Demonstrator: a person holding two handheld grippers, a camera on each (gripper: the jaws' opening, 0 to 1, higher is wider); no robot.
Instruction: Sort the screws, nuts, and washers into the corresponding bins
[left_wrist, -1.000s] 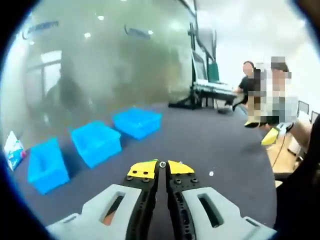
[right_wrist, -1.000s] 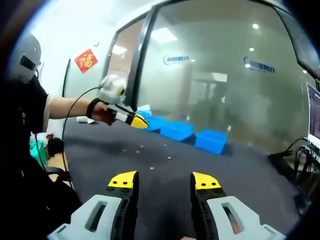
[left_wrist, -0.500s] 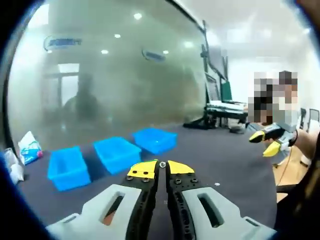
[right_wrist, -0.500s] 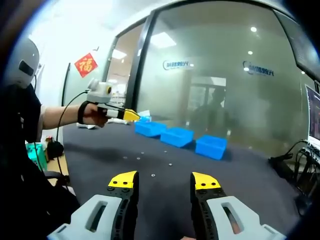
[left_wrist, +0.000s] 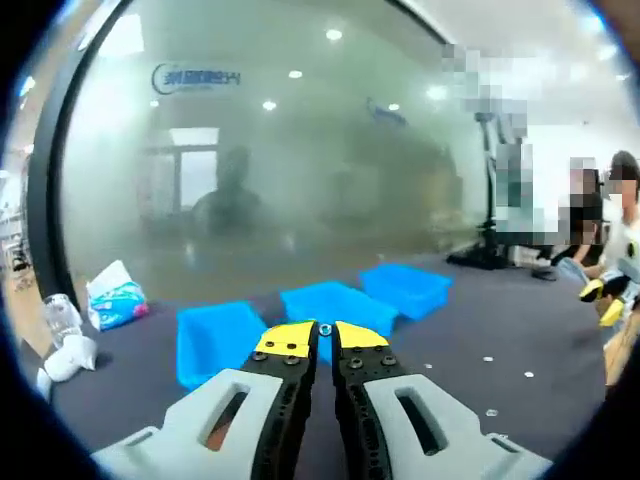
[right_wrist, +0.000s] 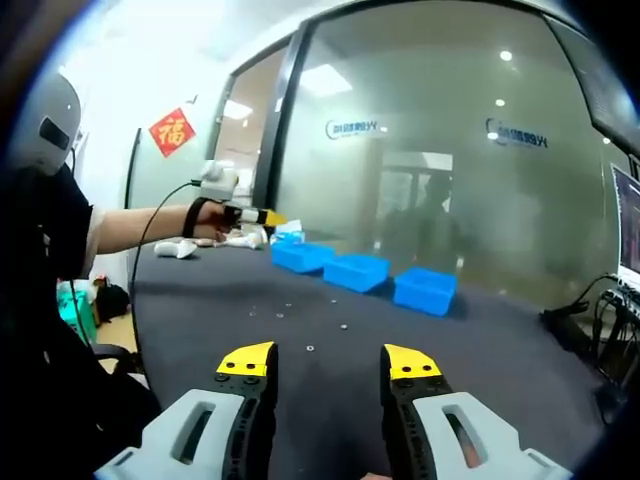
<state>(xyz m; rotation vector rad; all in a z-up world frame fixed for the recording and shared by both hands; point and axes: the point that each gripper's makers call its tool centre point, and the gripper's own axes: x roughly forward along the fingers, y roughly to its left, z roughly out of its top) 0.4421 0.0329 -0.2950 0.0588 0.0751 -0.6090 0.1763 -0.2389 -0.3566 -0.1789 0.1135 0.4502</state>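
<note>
Three blue bins stand in a row on the dark table: left bin (left_wrist: 218, 340), middle bin (left_wrist: 335, 303), right bin (left_wrist: 405, 288). My left gripper (left_wrist: 324, 330) is shut on a small ring-shaped metal part, a nut or a washer, and sits just short of the middle bin. In the right gripper view the left gripper (right_wrist: 265, 216) hovers above the table beside the bins (right_wrist: 355, 272). My right gripper (right_wrist: 330, 362) is open with nothing between its fingers. Small loose parts (right_wrist: 309, 348) lie on the table ahead of it, others (left_wrist: 488, 358) to the right in the left gripper view.
A tissue pack (left_wrist: 115, 300), a clear cup (left_wrist: 60, 318) and a white crumpled thing (left_wrist: 65, 360) sit at the table's left end. A frosted glass wall (right_wrist: 450, 150) runs behind the bins. The person's arm (right_wrist: 130, 225) reaches over the table edge.
My left gripper, still shut on the small part, has travelled toward the bins; they now lie straight ahead of its jaws. The right gripper has stayed open and nearly still.
</note>
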